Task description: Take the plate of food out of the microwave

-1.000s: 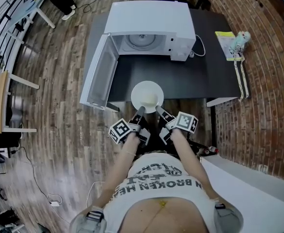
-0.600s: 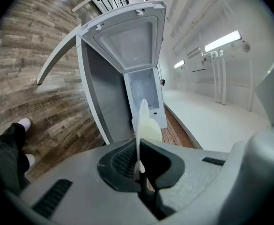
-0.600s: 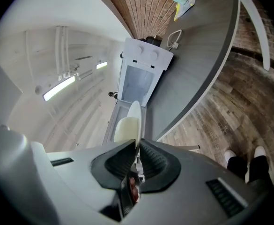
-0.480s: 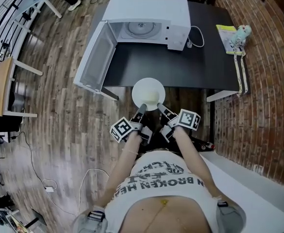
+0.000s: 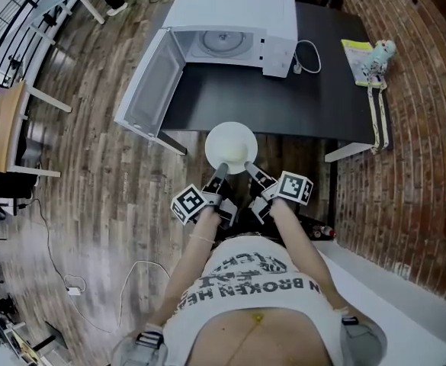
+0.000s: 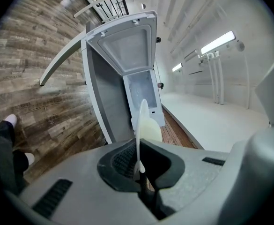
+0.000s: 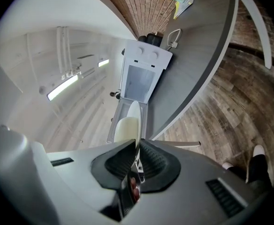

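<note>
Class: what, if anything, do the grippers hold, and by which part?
The left gripper and right gripper each clamp the near rim of the plate of food.

Bright even indoor light, glowing ceiling tubes (image 6: 216, 42) at two o'clock in the left gripper view, strong fisheye bending at edges, dark corners.

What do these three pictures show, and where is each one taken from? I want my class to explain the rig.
No robot: a person holds a left hand-held gripper and a right hand-held gripper. One picture comes from a camera on the person's head, looking down; the other two come from cameras riding on each gripper, looking along its jaws. Both grippers clamp the near rim of a white plate of pale food, held at the dark table's front edge. On the table stands a white microwave, door open.
</note>
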Tool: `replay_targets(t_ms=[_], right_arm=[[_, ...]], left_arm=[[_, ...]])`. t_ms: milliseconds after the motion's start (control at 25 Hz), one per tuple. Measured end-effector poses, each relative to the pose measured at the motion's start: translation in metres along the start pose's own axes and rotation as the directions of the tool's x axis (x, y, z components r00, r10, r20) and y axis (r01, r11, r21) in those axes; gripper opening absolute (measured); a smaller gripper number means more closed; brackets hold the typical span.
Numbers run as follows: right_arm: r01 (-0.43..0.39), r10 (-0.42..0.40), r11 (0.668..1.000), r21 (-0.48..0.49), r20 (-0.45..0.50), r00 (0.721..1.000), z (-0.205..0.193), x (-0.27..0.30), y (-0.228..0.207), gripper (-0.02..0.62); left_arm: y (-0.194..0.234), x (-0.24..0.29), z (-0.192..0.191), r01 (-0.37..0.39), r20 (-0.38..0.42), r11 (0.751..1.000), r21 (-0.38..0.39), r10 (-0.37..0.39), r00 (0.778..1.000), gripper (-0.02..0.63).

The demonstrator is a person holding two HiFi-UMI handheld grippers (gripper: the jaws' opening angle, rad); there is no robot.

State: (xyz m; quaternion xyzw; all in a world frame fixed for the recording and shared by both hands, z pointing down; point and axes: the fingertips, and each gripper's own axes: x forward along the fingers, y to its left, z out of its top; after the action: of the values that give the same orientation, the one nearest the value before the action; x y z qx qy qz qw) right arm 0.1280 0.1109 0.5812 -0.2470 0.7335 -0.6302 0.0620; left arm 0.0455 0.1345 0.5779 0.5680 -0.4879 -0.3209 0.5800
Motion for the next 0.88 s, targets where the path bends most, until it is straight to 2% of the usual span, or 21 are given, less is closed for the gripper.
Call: replay_targets(t_ms=[880], right_arm=[[0.006, -0.006, 1.0, 0.016, 0.005, 1.0, -0.0007, 0.0009, -0.0015, 0.026]], left_arm=[[0.0039, -0.0002, 0.0, -0.006, -0.012, 1.0, -0.015, 0.006, 1.0, 0.011]])
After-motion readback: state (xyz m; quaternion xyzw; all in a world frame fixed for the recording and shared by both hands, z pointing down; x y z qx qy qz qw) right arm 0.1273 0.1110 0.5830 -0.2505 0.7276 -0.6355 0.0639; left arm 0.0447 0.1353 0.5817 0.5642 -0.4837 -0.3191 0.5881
